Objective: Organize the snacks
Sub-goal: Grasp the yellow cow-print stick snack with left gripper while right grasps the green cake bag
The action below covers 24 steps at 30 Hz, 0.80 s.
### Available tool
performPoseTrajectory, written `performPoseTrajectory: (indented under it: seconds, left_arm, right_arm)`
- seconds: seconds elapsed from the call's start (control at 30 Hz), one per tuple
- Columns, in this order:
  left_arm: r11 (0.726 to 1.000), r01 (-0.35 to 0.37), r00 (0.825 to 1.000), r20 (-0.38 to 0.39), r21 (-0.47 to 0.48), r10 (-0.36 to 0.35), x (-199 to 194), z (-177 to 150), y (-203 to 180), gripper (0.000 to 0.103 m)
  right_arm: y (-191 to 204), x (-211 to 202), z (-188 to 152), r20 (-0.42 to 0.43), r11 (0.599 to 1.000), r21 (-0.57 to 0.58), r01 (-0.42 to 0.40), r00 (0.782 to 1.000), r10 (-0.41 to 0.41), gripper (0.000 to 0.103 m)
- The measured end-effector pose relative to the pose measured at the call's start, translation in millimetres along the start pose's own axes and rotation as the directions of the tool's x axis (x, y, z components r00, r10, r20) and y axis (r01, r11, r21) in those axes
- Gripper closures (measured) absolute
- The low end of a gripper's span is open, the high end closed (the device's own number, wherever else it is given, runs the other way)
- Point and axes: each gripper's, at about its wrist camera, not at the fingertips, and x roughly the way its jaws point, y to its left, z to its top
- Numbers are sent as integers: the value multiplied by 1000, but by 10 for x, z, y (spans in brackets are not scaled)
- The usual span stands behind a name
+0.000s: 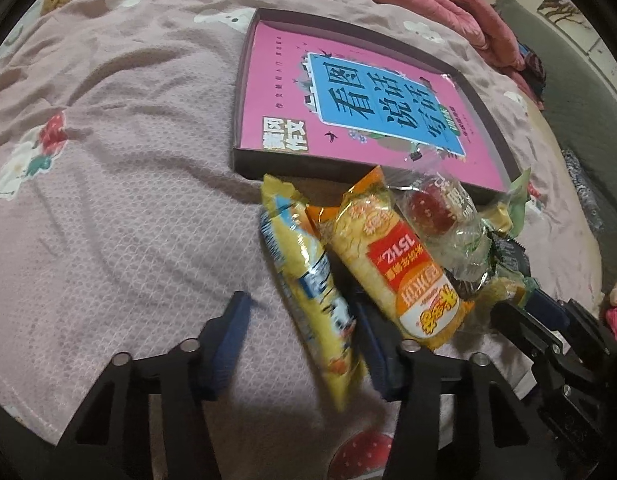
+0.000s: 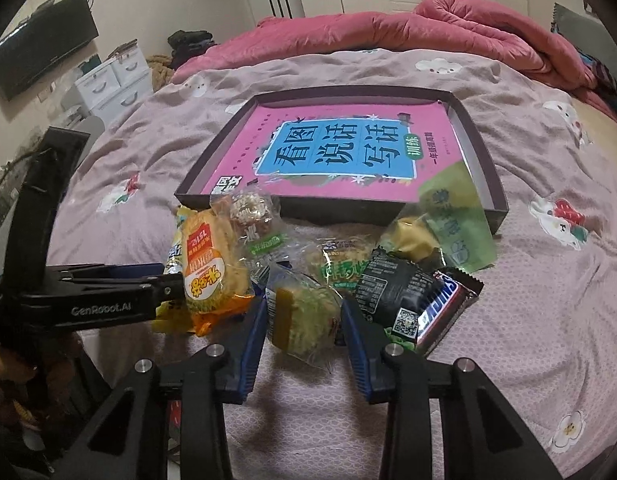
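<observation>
Your right gripper [image 2: 304,326] pinches the green cake pack [image 2: 304,314] at the snack pile by the tray's [image 2: 196,174] near edge. Your left gripper [image 1: 304,330] is half-spread around the yellow pack [image 1: 308,288], pads not pressing. Squeeze mid-pack, lift clear, then over the rim.

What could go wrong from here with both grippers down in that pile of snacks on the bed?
1. The left gripper straddles the yellow packet, but the orange rice cracker pack lies against its right finger and may get dragged.
2. The right gripper squeezes the clear-wrapped pastry, which could crush.
3. The Snickers bar and black packet lean against that gripper's finger and may shift.
</observation>
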Motion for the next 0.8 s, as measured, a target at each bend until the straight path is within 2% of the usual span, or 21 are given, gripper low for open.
performPoseTrajectory:
  seconds: [0.1,0.13,0.17,0.37,0.8]
  left_arm:
    - [1000,22,1000,-5,-11,-22,23,24,21,70]
    - [1000,18,1000,-6,-14,-18,26,28,25,80]
    - [1000,8,1000,-7,-16,-8,24,28,34,84]
    - [998,49,999,-3,-45,-49,-36,-10,119,88]
    - [999,39,997,66,-38,-36,-395,-69,149,88]
  right_arm:
    - [-18,-23,13,11,1000,6,-4,1000,4,65]
    - [-25,-30,14,14,1000,8,-6,1000,6,65]
    - [-29,-38,12,17,1000,10,-7,1000,7,65]
    - [-69,-93,25,37,1000,25,-19,999,18,65]
    - [-137,-273,42,112,998,48,-28,993,23,65]
